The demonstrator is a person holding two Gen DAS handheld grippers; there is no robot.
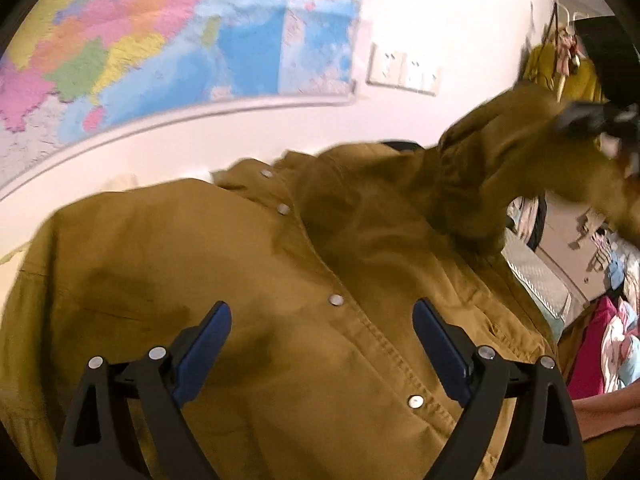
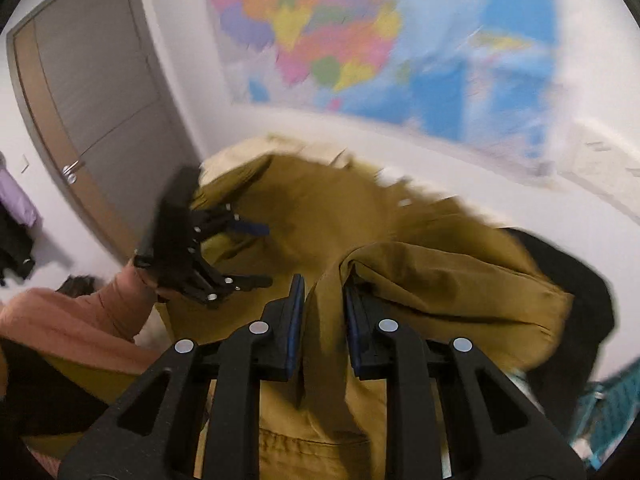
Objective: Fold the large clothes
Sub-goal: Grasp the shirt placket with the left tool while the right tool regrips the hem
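A mustard-brown jacket (image 1: pixel 224 280) with silver snaps lies spread out, front up. My left gripper (image 1: pixel 324 308) hovers open just above its snap placket, with nothing between the blue pads. In the right wrist view the left gripper (image 2: pixel 267 254) shows open in a hand with an orange sleeve. My right gripper (image 2: pixel 323 282) is shut on a bunched fold of the jacket (image 2: pixel 440 280) and holds it up off the surface. From the left wrist view, the right gripper (image 1: pixel 596 120) is a blur at the upper right, with the lifted fabric trailing below it.
A large coloured map (image 1: pixel 168 40) covers the wall behind, with wall sockets (image 1: pixel 404 70) beside it. A grey door (image 2: pixel 100 92) stands at the left. A pile of bright clothes (image 1: pixel 608 344) lies at the right. A teal basket (image 2: pixel 608 408) sits low right.
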